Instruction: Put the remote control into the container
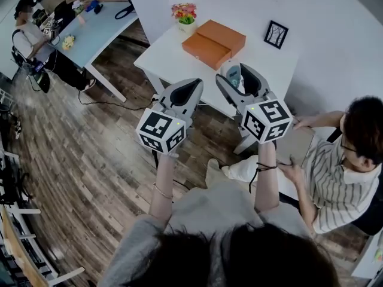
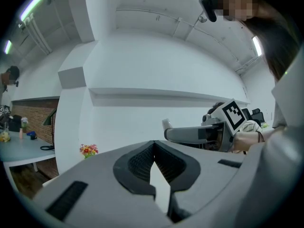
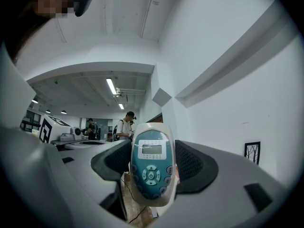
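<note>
While both tools are being held up over the wood floor [image 1: 90, 160], right gripper [image 1: 235, 75]: gripping the remote control [image 3: 152, 163], jaws pressing on its two long sides.
Remote control: sitting upright between the right jaws, screen and buttons facing the gripper camera, top end sticking out past the jaw tips. It is hanging in the air, showing in front of the table's near edge in the head view.
Left gripper [image 1: 192, 84]: jaws sitting shut tip to tip, nothing resting between them.
Container: orange box [image 1: 213, 42] lying on the white table [image 1: 164, 55], apart from the remote control.
Table extras: flower pot [image 1: 184, 14] standing just beside the orange box, picture frame [image 1: 276, 34] standing further right.
Bystander: seated person [image 1: 344, 160] sitting near the right gripper.
</note>
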`<action>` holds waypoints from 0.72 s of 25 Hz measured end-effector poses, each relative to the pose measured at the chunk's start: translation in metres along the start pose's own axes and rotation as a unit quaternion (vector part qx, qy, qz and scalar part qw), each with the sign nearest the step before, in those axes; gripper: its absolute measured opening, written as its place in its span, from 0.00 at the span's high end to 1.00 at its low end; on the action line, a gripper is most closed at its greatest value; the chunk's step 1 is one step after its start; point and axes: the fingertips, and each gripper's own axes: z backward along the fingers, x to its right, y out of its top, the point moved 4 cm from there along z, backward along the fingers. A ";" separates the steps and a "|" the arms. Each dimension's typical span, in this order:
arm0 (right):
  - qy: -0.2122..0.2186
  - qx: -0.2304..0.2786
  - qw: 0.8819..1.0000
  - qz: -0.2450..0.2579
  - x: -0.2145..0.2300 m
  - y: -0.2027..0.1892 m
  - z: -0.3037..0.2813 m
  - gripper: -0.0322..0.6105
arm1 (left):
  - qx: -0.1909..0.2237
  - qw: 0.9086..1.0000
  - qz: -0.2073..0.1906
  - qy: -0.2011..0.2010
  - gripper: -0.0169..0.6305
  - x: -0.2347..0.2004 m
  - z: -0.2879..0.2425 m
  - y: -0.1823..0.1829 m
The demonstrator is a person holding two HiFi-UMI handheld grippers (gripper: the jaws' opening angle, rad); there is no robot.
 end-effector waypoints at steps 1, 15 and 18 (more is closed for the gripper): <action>0.000 0.001 1.000 -0.002 0.006 0.001 -0.008 0.50 | 0.000 1.000 -0.002 0.000 0.97 -0.008 -0.007 0.001; -0.002 -0.022 1.000 -0.020 0.085 -0.013 -0.110 0.50 | -0.029 0.999 0.013 0.007 0.97 -0.107 -0.084 -0.017; 0.000 -0.031 0.999 -0.016 0.096 -0.017 -0.125 0.50 | -0.029 0.999 0.022 0.006 0.97 -0.122 -0.101 -0.023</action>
